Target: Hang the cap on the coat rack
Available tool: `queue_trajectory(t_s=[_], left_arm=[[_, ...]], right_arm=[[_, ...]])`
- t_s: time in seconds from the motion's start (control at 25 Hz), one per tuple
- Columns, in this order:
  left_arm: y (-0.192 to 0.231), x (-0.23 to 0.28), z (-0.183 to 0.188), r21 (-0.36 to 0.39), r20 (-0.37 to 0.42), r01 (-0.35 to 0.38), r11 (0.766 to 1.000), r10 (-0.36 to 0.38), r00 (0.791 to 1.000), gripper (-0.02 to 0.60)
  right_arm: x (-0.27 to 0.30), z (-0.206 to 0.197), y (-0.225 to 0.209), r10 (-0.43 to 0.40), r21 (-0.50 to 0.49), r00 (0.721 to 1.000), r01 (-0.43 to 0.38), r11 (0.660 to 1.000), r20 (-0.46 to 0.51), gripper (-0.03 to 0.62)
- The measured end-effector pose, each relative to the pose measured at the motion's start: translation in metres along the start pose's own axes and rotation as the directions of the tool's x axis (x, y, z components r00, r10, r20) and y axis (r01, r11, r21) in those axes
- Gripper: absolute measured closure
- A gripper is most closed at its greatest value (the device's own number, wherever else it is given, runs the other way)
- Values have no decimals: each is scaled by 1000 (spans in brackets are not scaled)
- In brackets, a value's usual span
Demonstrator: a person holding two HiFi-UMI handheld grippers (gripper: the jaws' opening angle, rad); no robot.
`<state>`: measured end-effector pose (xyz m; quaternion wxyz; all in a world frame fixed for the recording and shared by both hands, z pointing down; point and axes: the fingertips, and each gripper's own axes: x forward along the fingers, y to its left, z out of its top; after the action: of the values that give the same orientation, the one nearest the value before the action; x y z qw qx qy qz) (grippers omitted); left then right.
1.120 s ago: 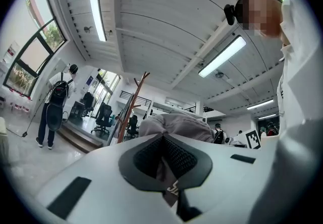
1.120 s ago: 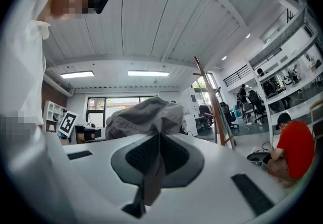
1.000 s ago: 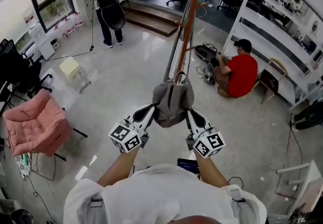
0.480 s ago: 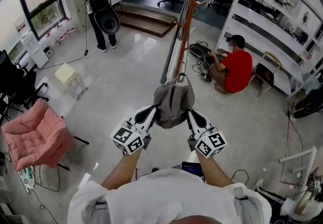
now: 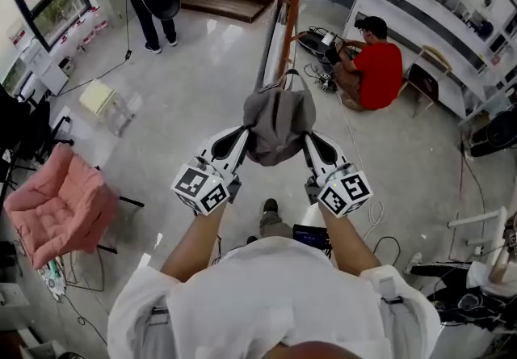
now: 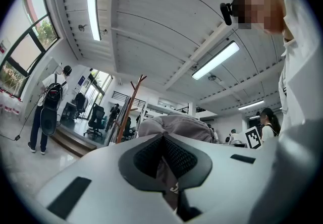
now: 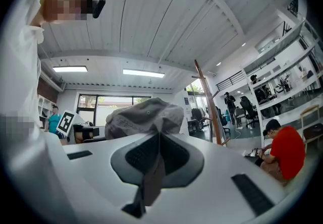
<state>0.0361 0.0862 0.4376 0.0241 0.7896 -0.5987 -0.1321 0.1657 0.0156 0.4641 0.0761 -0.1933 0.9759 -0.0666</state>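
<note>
Shiny grey floor lies far below, and a tall orange wooden coat rack pole stands on it. A soft grey cloth cap is up in the air near the pole. The left gripper and the right gripper each pinch one side of the cap, jaws squeezed tight on the cloth.

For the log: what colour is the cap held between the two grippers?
Plain grey. The cap shows best in the head view.

The person wears a white short-sleeved shirt. The left gripper and right gripper are white, each carrying a black-and-white marker cube.
</note>
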Motion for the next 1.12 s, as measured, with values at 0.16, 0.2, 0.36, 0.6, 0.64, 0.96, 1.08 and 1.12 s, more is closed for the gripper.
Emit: queue_trajectory(t_s=[0.16,0.2,0.36,0.6,0.64,0.96,1.08,1.12], left_arm=[[10,15,-2,7,-4,-5,1000,5,1000,566],[14,20,-2,11,-5,-5,1000,5,1000,566],[36,42,0,22,-4,-5,1000,5,1000,566],[78,90,-4,36,-9,-2,999,2,1000,566],[85,99,-6,35,-12,-2,999,2,1000,566],[131,182,-3,55,-38,-29,998,31,999,566],[146,205,4,75,-44,-35,997,38,998,566],[151,212,6,76,-41,-36,996,39,998,566]], right_arm=[[10,-3,-12,-5,8,1000,5,1000,12,568],[15,-3,-17,-4,10,1000,4,1000,16,567],[41,-3,-36,5,9,1000,-6,1000,28,568],[85,-5,-77,23,3,999,-23,1000,41,568],[93,-6,-86,28,3,999,-28,1000,41,566],[153,2,-160,82,21,995,-83,996,63,566],[174,8,-180,112,29,991,-115,993,72,568],[181,11,-185,125,25,989,-127,992,74,567]])
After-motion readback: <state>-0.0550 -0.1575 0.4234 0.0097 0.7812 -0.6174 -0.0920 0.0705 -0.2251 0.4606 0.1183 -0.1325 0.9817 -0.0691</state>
